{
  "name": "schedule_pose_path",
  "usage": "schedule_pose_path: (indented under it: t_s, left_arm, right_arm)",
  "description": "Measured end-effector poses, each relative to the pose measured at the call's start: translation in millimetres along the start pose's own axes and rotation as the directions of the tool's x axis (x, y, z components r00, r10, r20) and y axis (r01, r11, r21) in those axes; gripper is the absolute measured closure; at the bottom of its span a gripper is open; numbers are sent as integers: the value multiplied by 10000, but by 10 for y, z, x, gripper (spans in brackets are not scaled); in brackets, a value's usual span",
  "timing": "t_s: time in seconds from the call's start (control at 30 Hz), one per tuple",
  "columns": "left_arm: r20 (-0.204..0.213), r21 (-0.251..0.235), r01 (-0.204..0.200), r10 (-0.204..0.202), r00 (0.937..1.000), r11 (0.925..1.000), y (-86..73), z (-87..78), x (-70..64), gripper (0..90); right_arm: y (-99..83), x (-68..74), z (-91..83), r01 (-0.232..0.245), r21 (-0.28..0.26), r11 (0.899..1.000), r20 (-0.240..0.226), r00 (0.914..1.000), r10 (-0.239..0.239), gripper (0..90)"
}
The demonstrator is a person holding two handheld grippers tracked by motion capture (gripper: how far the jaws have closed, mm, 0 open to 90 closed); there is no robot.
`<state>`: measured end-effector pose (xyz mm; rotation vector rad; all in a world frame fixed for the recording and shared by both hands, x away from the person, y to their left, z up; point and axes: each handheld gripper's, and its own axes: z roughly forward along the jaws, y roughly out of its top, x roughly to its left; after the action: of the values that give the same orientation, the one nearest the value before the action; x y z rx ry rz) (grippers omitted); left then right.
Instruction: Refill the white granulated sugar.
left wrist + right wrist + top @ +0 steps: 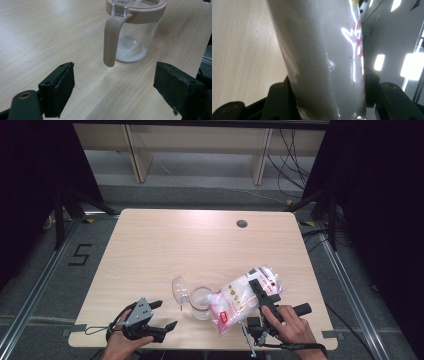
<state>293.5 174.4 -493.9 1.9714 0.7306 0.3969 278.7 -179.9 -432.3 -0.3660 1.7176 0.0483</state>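
1. My right gripper [264, 296] clamps the white powder bag [239, 300], tilted over the jar [201, 303] near the front edge.
2. My left gripper [162, 315] is open, empty, beside the jar.
3. Pale wood table [175, 245], grey floor, dark curtains.

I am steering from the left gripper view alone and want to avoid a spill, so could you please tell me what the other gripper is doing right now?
Observer: The right gripper is shut on the bag of white powder, tipped with its lower end at the jar.
Operator: Thank you. Is the jar's lid out of the way?
Observer: Yes, the clear lid is swung open on the jar's far-left side in the high view.
Operator: And where does my left gripper sit on the table?
Observer: The left gripper is open near the table's front edge, left of the jar and not touching it.
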Motion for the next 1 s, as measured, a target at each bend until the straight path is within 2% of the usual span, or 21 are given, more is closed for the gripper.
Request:
schedule_pose_path:
  t_s: [0.03, 0.07, 0.1, 0.13, 0.27, 0.3, 0.37, 0.43, 0.47, 0.5, 0.53, 0.57, 0.6, 0.7, 0.8, 0.87, 0.9, 1.0]
  left_arm:
    - [19, -6, 294, -294, 9996, 9996, -6, 4, -14, 166]
    - [33, 23, 293, -293, 9996, 9996, -5, 3, -11, 166]
    - [28, 12, 296, -296, 9996, 9996, -6, 4, -12, 166]
    - [3, -19, 302, -302, 9995, 9995, -7, 5, -15, 166]
    - [-5, 0, 230, -230, 9997, 9997, -6, 4, -13, 166]
    - [-7, -8, 224, -224, 9997, 9997, -6, 4, -12, 166]
    - [30, 31, 289, -289, 9996, 9996, -5, 2, -11, 166]
    - [20, 14, 295, -295, 9996, 9996, -6, 3, -11, 166]
    - [26, 15, 293, -293, 9996, 9996, -6, 2, -12, 166]
    - [25, 15, 286, -286, 9996, 9996, -5, 1, -12, 166]
    - [-19, 29, 251, -251, 9997, 9997, -5, 0, -8, 166]
    - [-42, -14, 282, -282, 9996, 9996, -6, 1, -12, 166]
    - [-16, -37, 313, -313, 9995, 9995, -7, 2, -15, 166]
    - [-9, -37, 303, -303, 9995, 9995, -6, 1, -15, 166]
    - [31, 36, 286, -286, 9996, 9996, -5, 0, -11, 165]
    - [31, 14, 288, -289, 9996, 9996, -6, 2, -12, 166]
    - [18, 11, 282, -282, 9996, 9996, -6, 3, -13, 166]
    - [-1, 7, 217, -217, 9998, 9998, -6, 4, -12, 166]
  right_arm:
    - [10, 6, -3, -108, 66, 9999, -69, 9999, 108, 502]
    - [23, -18, 1, 150, 84, 9999, -151, 9998, -148, 503]
    - [33, -35, 16, 303, -65, 9995, -37, 9995, -303, 502]
    - [39, -36, 8, 178, 154, 9997, -246, 9995, -174, 502]
    - [17, -32, 55, 16, -12, 10000, -29, 10000, -16, 502]
    - [11, -52, 52, 196, 39, 9998, -62, 9998, -196, 502]
    - [-20, -42, 44, -13, 138, 9999, -74, 10000, 14, 503]
    - [-43, -57, 32, 146, 220, 9997, -49, 9999, -145, 503]
    - [-48, -72, 36, 395, 134, 9991, -9, 9992, -394, 503]
    - [-63, -30, 21, -91, 241, 9997, 21, 10000, 90, 503]
    - [-65, -30, 0, -87, 364, 9993, -75, 9999, 89, 503]
    - [-63, -34, 2, 15, 204, 9998, 57, 10000, -16, 503]
    - [-48, -40, -26, 115, 367, 9993, -135, 9998, -110, 503]
    - [-36, -30, -31, -18, 283, 9996, -76, 10000, 20, 504]
    - [15, -43, -25, 316, 177, 9993, -107, 9994, -314, 504]
    - [19, -32, -10, 221, 21, 9998, 58, 9997, -221, 504]
    - [39, -28, -8, 85, 172, 9998, -207, 9998, -81, 504]
    - [46, -28, 34, -11, 28, 10000, -40, 10000, 11, 504]
